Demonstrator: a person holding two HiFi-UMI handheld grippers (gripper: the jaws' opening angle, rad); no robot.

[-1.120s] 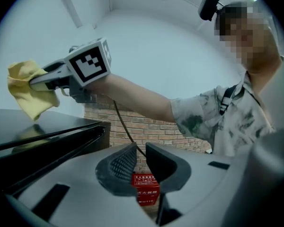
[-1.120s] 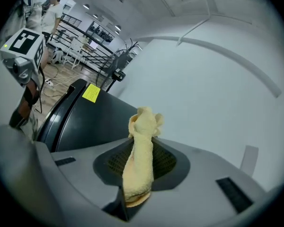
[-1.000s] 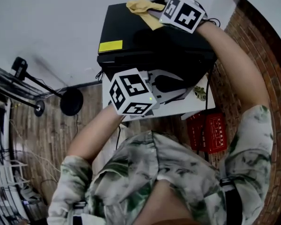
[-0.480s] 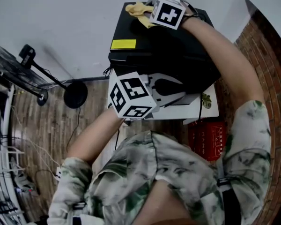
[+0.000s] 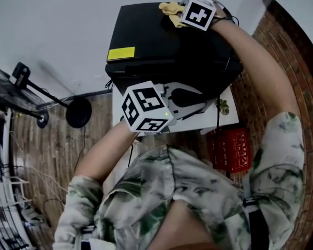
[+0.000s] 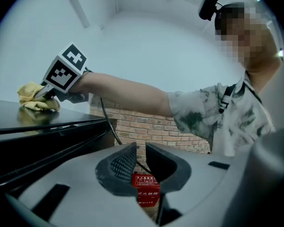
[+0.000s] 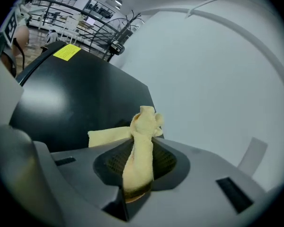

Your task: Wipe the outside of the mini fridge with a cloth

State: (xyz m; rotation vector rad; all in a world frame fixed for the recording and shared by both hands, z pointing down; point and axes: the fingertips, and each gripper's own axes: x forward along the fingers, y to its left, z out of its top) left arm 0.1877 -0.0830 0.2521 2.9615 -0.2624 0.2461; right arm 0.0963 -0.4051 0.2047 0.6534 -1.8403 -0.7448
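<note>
R tool (image 5: 181, 13) gripping cloth (image 5: 170, 7), slid right on fridge top (image 5: 146, 35)

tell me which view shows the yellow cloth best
Right gripper view: the cloth is large and central, pinched by the right gripper. Head view shows a small corner; left gripper view, a distant lump.

The person wears a pale leaf-print shirt (image 5: 188, 191).
</note>
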